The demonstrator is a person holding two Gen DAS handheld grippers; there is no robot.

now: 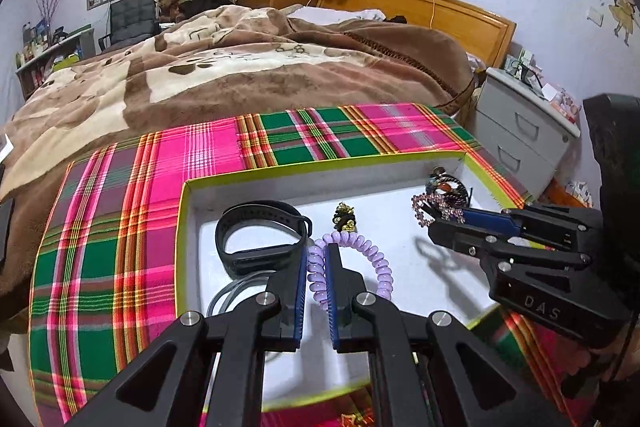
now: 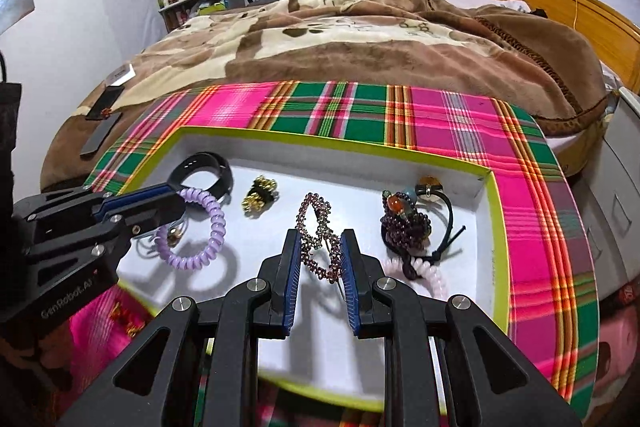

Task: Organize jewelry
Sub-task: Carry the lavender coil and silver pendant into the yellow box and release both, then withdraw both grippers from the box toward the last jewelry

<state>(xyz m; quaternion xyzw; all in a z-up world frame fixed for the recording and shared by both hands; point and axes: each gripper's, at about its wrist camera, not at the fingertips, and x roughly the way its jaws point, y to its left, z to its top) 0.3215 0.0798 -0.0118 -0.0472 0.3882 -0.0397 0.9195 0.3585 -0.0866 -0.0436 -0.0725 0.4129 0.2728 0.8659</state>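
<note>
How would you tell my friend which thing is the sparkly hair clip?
Look in the white tray with the yellow-green rim on the plaid cloth. In the tray's middle, the right gripper closes on the rhinestone hair clip. It alone is a flat, open triangle of purple stones, unlike the coiled purple hair tie.

The left wrist camera is looking forward and down from the left, close over the shallow white cardboard tray with lime-green rim (image 1: 185, 227). The right wrist camera is facing likewise from the right, over that tray (image 2: 496, 211). Both are sharing the tray, the pink-and-green plaid cloth (image 1: 120, 227) and the brown blanketed bed (image 2: 360, 39) behind.
</note>
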